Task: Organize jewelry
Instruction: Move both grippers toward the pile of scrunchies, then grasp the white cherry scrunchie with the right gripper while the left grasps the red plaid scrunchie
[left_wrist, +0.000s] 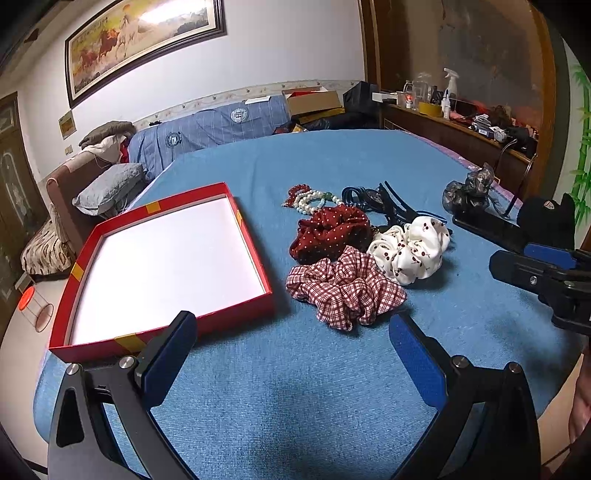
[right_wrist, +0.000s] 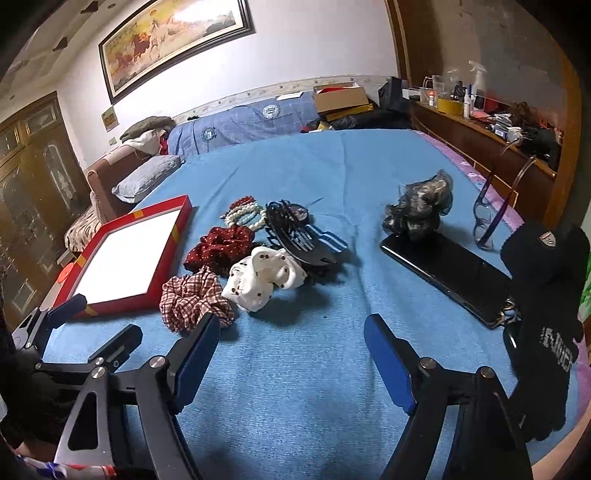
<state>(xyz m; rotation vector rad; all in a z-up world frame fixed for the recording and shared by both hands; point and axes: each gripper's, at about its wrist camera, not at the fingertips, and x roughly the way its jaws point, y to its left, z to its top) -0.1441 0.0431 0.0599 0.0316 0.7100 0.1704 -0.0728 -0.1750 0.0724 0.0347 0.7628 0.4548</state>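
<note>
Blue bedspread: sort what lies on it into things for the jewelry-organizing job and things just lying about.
For the job:
red box
bead bracelets
checked scrunchie
cherry-print scrunchie
dotted red scrunchie
black hair claw

Lying about:
phone
glasses
black gloves

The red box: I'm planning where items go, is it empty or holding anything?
Empty. The red box shows only its bare white floor; scrunchies lie outside.

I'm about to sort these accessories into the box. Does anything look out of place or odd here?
Nothing is damaged or spilled. The red box is still empty, while the scrunchies, bead bracelets and black hair clip lie heaped together beside it. A phone, glasses and black glove aren't jewelry.
</note>
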